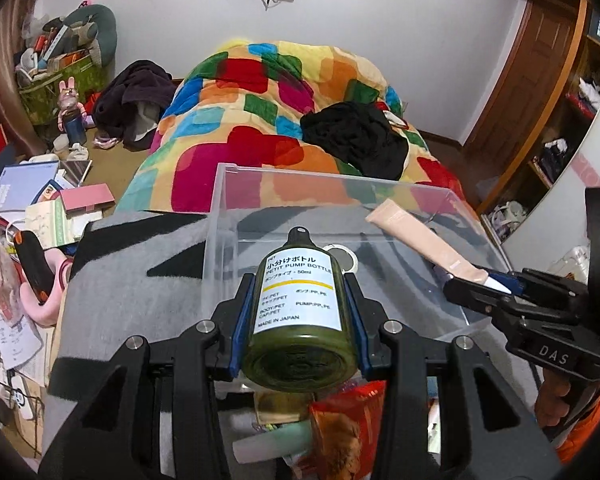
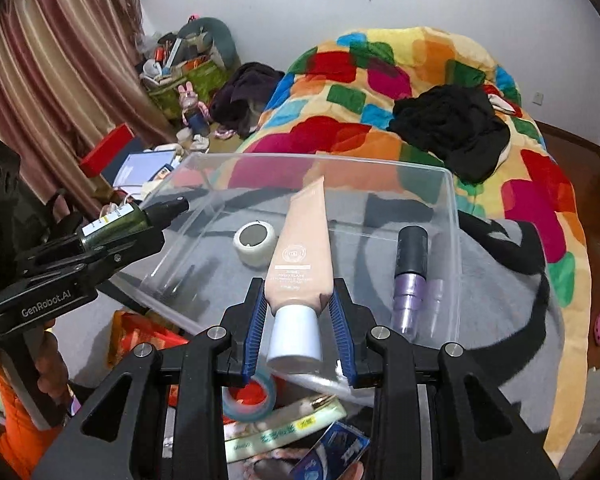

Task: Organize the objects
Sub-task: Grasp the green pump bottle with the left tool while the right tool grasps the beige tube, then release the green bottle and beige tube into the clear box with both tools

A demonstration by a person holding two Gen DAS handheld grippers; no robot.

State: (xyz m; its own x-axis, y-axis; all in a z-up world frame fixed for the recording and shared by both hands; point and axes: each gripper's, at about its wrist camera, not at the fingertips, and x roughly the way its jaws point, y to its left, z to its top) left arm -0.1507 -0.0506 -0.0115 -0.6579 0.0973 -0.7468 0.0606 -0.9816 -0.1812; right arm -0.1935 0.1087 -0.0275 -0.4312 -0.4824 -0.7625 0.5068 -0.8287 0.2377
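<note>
The left gripper [image 1: 300, 312] is clenched on a green bottle [image 1: 300, 312], pump end pointing forward over the near-left wall of a clear bin [image 1: 236, 200]. The right gripper [image 2: 300, 328] is clenched on a beige tube [image 2: 304, 256] just above its white cap [image 2: 294, 336]; the tube's flat end reaches over the bin. Both items are held above the bin, not resting in it. Inside the bin lie a white tape roll [image 2: 254, 242] at the left and a purple spray bottle [image 2: 410, 276] with a black cap at the right. The bin sits on a grey blanket [image 2: 512, 320], in front of a multicoloured quilt [image 2: 380, 92]. Loose packets [image 2: 284, 428] lie below the grippers.
</note>
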